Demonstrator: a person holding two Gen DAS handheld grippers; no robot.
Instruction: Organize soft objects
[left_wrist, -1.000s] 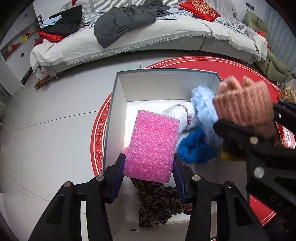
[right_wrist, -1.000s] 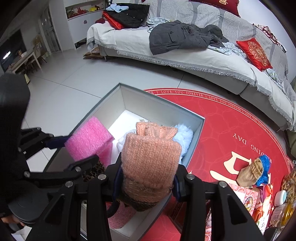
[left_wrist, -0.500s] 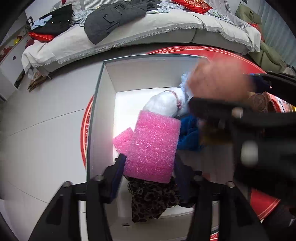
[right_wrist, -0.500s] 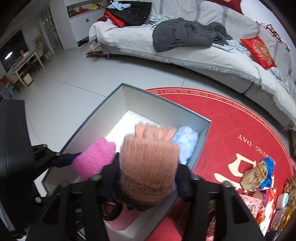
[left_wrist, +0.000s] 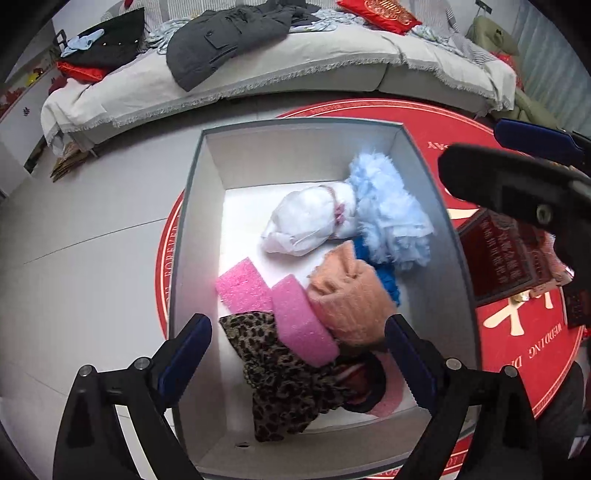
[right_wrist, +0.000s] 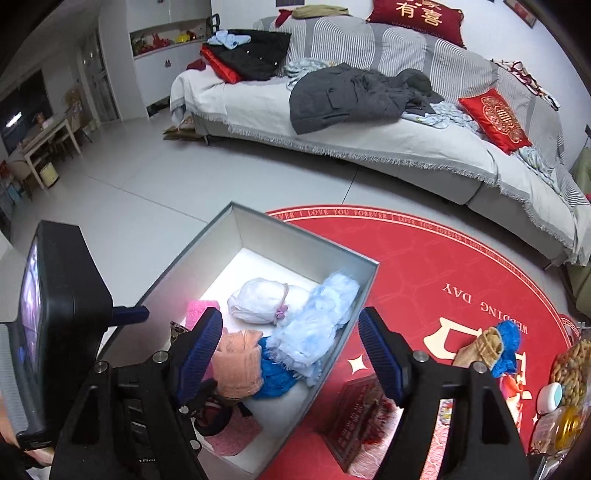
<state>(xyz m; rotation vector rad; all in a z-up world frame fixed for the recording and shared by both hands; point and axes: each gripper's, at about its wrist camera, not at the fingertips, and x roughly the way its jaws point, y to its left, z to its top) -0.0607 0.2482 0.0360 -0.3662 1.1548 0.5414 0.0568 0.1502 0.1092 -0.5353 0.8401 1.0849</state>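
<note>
Left gripper (left_wrist: 297, 343) over near end of grey box (left_wrist: 192, 229), jaws just been opening, now spread wide, nothing between pads. Pink foam block (left_wrist: 303, 325) lies in box, leaning on peach knit hat (left_wrist: 347, 295) just right of it (second pink foam piece (left_wrist: 240, 288) just left). Right gripper (right_wrist: 290, 350) above box's right wall, jaws just been opening, empty. Leopard-print cloth (left_wrist: 280, 384) at near end; white bundle (left_wrist: 306, 221) and light-blue fluffy piece (left_wrist: 391, 210) farther in.

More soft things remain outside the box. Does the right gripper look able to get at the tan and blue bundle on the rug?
Probably yes: the right gripper is open and empty, and the tan and blue bundle lies uncovered on the rug.
</note>
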